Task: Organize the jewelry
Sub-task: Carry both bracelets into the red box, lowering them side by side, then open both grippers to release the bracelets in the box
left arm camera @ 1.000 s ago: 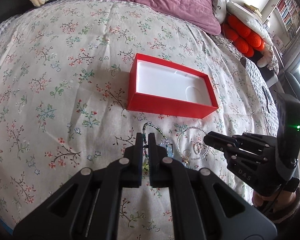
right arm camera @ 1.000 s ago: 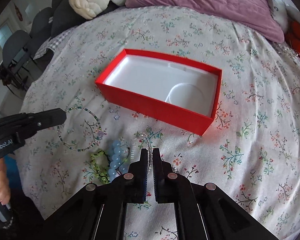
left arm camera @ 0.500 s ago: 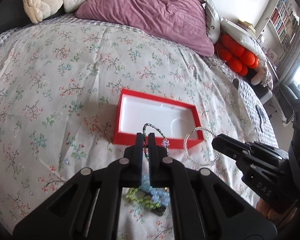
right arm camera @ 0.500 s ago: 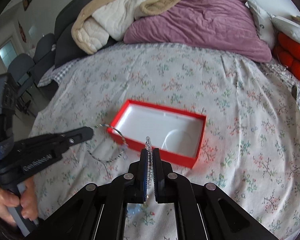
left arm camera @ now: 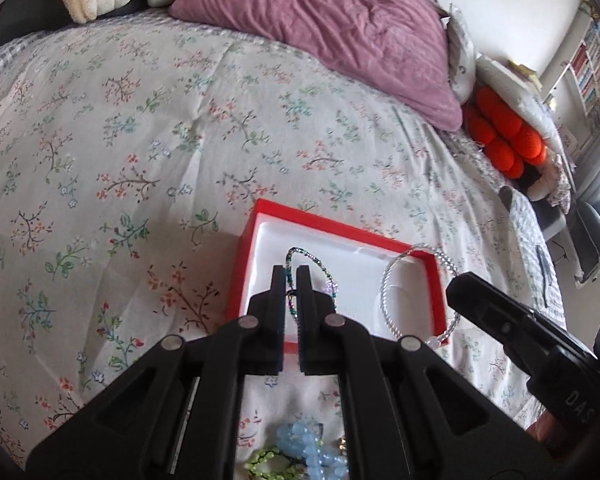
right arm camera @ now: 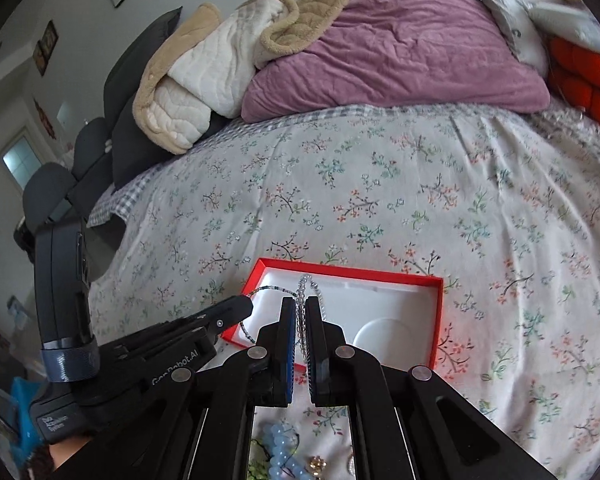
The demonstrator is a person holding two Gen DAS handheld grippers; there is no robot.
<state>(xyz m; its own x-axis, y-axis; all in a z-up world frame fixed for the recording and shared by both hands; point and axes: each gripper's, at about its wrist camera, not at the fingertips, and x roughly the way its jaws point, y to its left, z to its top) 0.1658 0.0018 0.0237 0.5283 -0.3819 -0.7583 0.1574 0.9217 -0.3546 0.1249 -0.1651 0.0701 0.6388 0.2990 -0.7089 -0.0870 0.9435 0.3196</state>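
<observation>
1. A dark beaded bracelet [left arm camera: 306, 276] with green beads hangs pinched between the jaws of the left gripper [left arm camera: 291, 280], held above the white inside of the red box [left arm camera: 256, 220].
2. A clear beaded bracelet [left arm camera: 412, 292] hangs from the right gripper [right arm camera: 300, 312], whose jaws are pressed on its strand; seen from the left wrist, its loop overlaps the box's right wall.
3. The box lies open on the floral bedspread [left arm camera: 140, 140].
4. Nearer the cameras, a light blue bead bracelet [left arm camera: 312, 448] and a green bracelet [left arm camera: 266, 462] lie together on the bedspread.
5. A purple pillow [right arm camera: 400, 52] lies at the bed's far end.
</observation>
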